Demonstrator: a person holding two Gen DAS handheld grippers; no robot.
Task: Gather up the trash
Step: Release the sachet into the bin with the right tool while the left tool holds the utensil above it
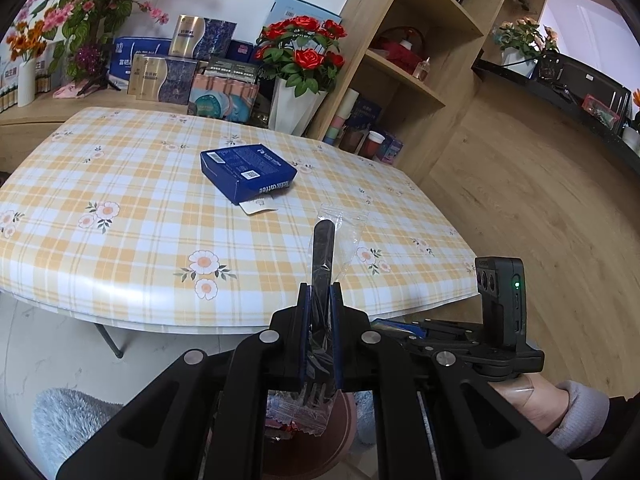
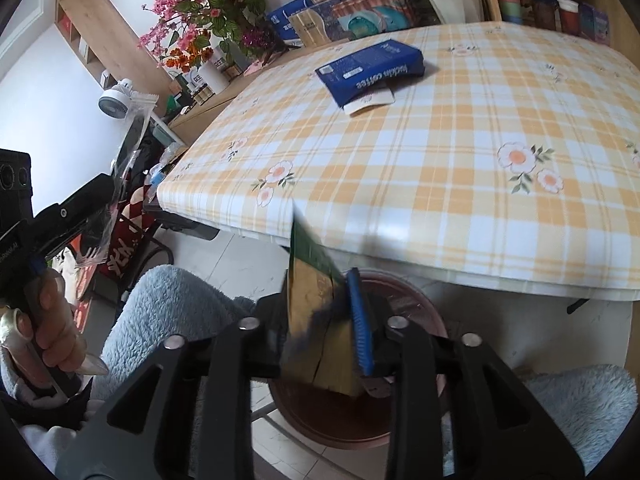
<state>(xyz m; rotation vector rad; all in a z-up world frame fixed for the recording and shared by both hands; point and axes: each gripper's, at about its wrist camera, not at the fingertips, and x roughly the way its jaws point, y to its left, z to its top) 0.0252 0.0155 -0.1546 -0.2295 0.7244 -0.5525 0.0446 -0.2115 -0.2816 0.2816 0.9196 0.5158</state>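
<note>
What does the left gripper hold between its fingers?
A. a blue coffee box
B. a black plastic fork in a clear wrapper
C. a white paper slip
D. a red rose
B: in the left wrist view the left gripper is shut on the black plastic fork in its clear wrapper, while the blue coffee box lies on the table.

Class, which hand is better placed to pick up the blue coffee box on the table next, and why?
Right, probably. The right gripper stands open over the bin, its gold packet loose, so it is nearly free. The left gripper is clamped on a wrapped fork.
</note>
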